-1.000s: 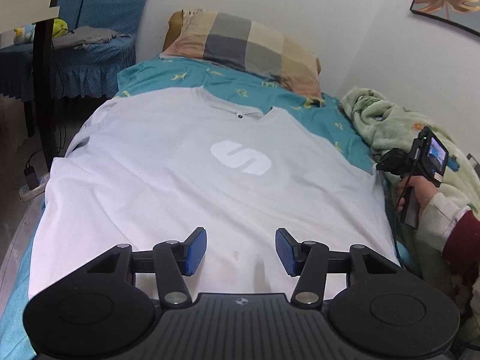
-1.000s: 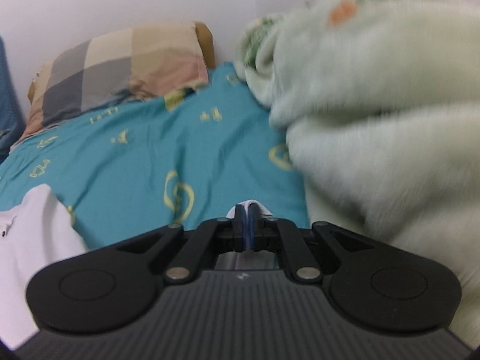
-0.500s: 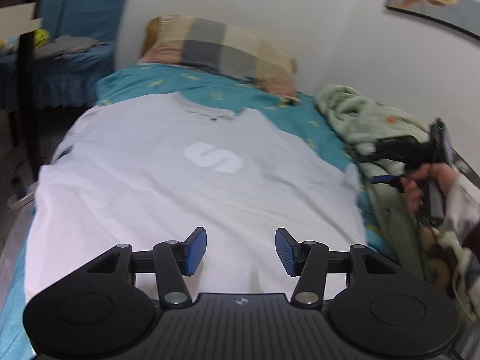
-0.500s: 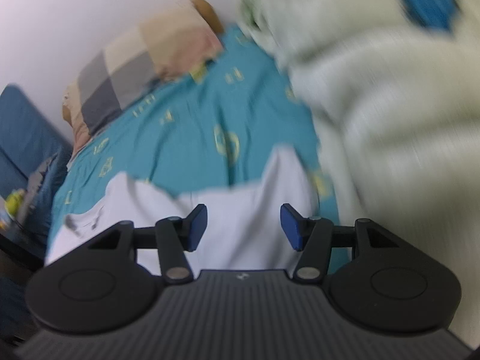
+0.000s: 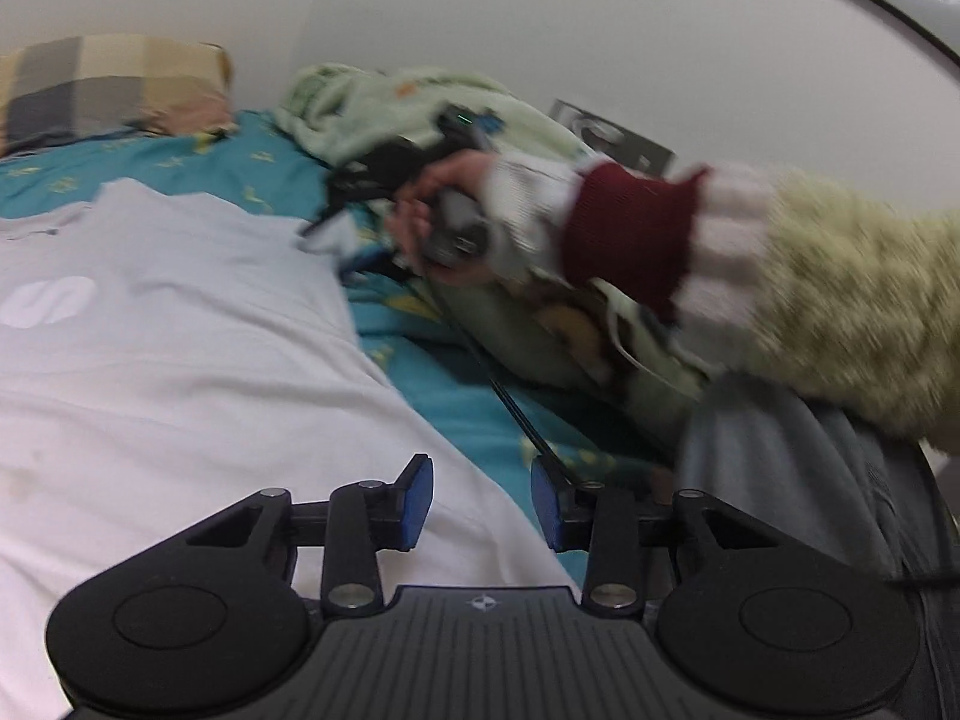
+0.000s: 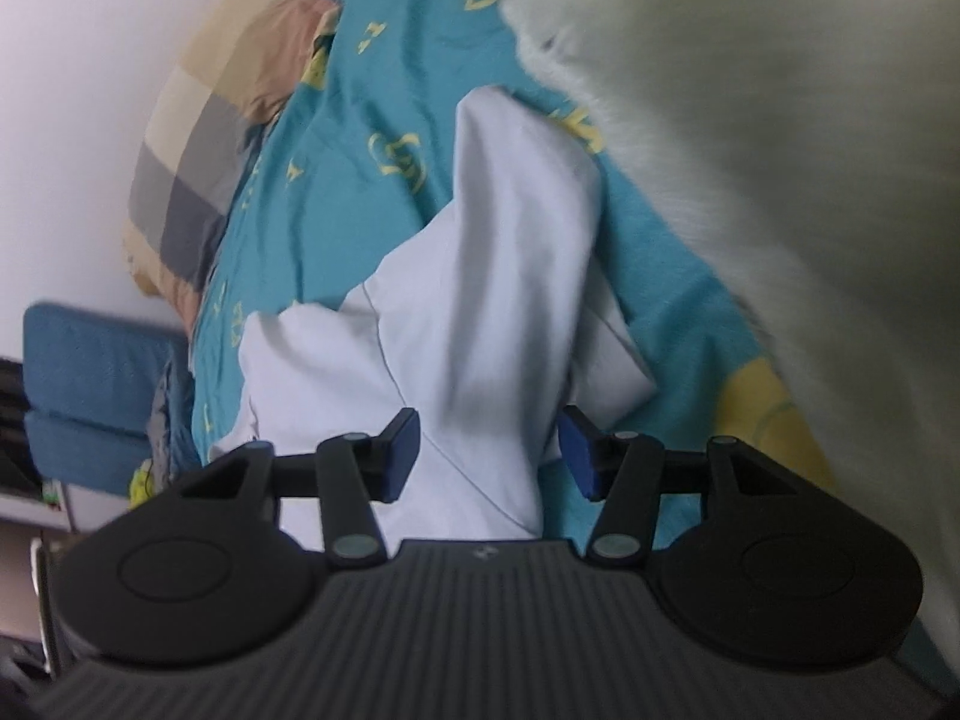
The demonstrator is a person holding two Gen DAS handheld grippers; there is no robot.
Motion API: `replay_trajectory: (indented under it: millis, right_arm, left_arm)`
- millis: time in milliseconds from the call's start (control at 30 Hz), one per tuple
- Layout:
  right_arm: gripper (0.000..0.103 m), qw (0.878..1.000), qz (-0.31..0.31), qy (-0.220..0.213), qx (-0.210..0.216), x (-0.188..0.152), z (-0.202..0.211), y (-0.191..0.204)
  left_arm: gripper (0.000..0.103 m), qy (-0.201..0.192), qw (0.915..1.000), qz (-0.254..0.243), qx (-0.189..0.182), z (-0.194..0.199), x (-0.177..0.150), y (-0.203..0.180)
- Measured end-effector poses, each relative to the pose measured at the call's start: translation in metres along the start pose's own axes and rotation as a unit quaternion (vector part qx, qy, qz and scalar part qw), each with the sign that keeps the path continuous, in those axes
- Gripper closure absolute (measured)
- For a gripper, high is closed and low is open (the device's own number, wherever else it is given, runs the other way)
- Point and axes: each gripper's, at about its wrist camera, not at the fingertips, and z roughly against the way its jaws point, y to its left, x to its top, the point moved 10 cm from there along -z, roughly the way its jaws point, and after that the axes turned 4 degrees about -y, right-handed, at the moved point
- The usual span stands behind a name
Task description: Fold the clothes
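Left gripper (image 5: pixel 480 501) jaws apart, nothing between, hovering over the right hem edge of the white shirt (image 5: pixel 180 330). Shirt flat on the teal sheet (image 5: pixel 456 402), logo up. Right gripper (image 6: pixel 486 453) jaws apart too, straddling the shirt sleeve (image 6: pixel 510 252), pads not touching the cloth. Sleeve rumpled, lying on the sheet just beside the fleece blanket (image 6: pixel 780 150). Further back in the left view: right hand (image 5: pixel 444 210) on its gripper handle, blurred, near the sleeve. Checked pillow (image 5: pixel 108 84) at the wall.
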Motion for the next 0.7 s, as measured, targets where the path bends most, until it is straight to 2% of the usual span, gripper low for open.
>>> replay_trajectory:
  millis: [100,133,167,200,233,300,467,500,567,600,633,700]
  right_arm:
    - [0.048,1.000,0.012,-0.011,-0.002,0.007,-0.007,-0.001]
    - [0.052,1.000,0.018,-0.016,-0.001,0.009,-0.008,-0.001]
    - [0.060,0.999,0.028,-0.019,-0.003,0.012,-0.010,0.001]
    - [0.081,0.999,0.038,-0.021,-0.007,0.015,-0.012,0.002]
    - [0.094,0.999,0.046,-0.023,-0.012,0.017,-0.013,0.002]
    - [0.099,0.998,0.052,-0.031,-0.009,0.023,-0.010,0.003]
    - [0.099,0.997,0.058,-0.048,0.006,0.034,0.001,0.010]
    - [0.099,0.997,0.062,-0.054,0.007,0.036,0.004,0.012]
    - [0.099,0.995,0.072,-0.064,0.010,0.039,0.009,0.017]
    - [0.099,0.994,0.079,-0.070,0.012,0.040,0.012,0.020]
    - [0.099,0.993,0.087,-0.075,0.013,0.042,0.014,0.024]
    - [0.099,0.990,0.108,-0.085,0.014,0.045,0.019,0.031]
  left_arm:
    - [0.065,0.025,0.9982,-0.035,-0.042,-0.013,-0.013,-0.029]
    - [0.065,0.033,0.9968,-0.047,-0.056,-0.017,-0.017,-0.038]
    - [0.065,0.038,0.9960,-0.052,-0.061,-0.020,-0.021,-0.041]
    - [0.063,0.043,0.9952,-0.057,-0.067,-0.022,-0.024,-0.044]
    - [0.061,0.049,0.9942,-0.063,-0.072,-0.025,-0.027,-0.047]
    - [0.059,0.059,0.9921,-0.073,-0.083,-0.030,-0.034,-0.053]
    - [0.059,0.105,0.9871,-0.096,-0.075,-0.054,-0.060,-0.057]
    - [0.059,0.100,0.9885,-0.085,-0.075,-0.054,-0.057,-0.056]
    - [0.070,0.091,0.9909,-0.064,-0.076,-0.053,-0.052,-0.053]
    - [0.090,0.087,0.9919,-0.054,-0.076,-0.053,-0.050,-0.052]
    - [0.101,0.082,0.9927,-0.043,-0.076,-0.053,-0.047,-0.050]
    - [0.101,0.073,0.9941,-0.022,-0.077,-0.052,-0.043,-0.047]
